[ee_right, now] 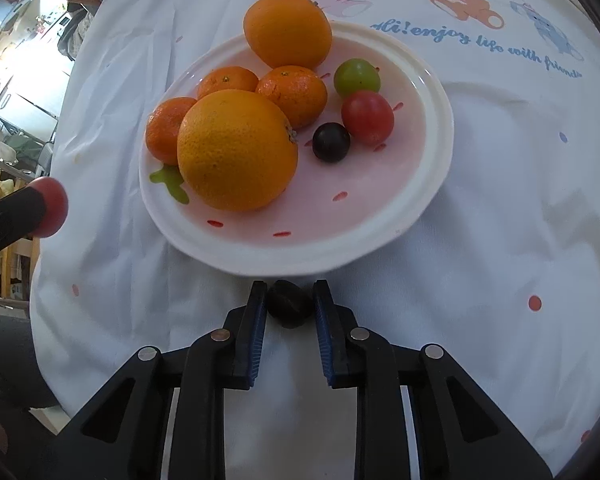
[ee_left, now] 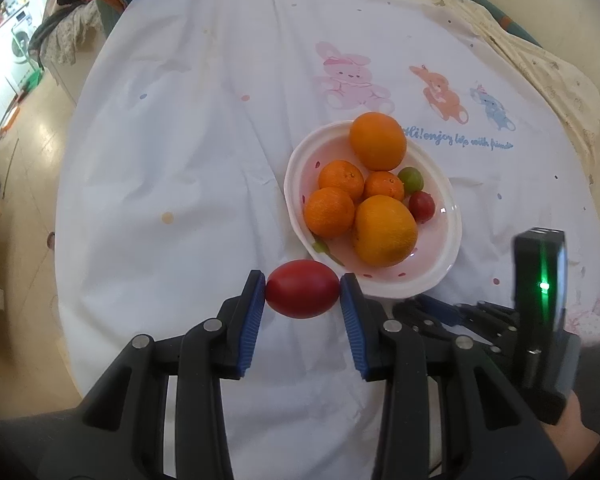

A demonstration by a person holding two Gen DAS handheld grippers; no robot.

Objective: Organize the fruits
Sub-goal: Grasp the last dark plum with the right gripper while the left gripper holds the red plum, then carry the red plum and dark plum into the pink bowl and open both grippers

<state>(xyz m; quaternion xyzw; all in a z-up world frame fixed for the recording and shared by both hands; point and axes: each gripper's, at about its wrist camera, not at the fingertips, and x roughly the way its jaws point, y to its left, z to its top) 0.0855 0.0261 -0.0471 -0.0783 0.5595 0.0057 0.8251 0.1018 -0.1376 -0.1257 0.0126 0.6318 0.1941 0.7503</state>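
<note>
A white oval plate (ee_left: 440, 276) (ee_right: 428, 184) holds two large oranges (ee_left: 378, 141) (ee_right: 236, 150), three mandarins (ee_left: 329, 212), a green fruit (ee_right: 357, 77), a small red fruit (ee_right: 367, 117) and a dark round fruit (ee_right: 331, 142). My left gripper (ee_left: 303, 294) is shut on a red oval fruit (ee_left: 302, 294), just short of the plate's near left rim; that fruit also shows in the right wrist view (ee_right: 52, 207). My right gripper (ee_right: 290, 304) is shut on a small dark fruit (ee_right: 290, 304) at the plate's near rim.
The table wears a white cloth (ee_left: 180, 160) with printed cartoon animals (ee_left: 350, 76) and blue lettering beyond the plate. The table's left edge drops to a tiled floor (ee_left: 24, 200). Chairs with clothes stand at the far left (ee_left: 72, 28).
</note>
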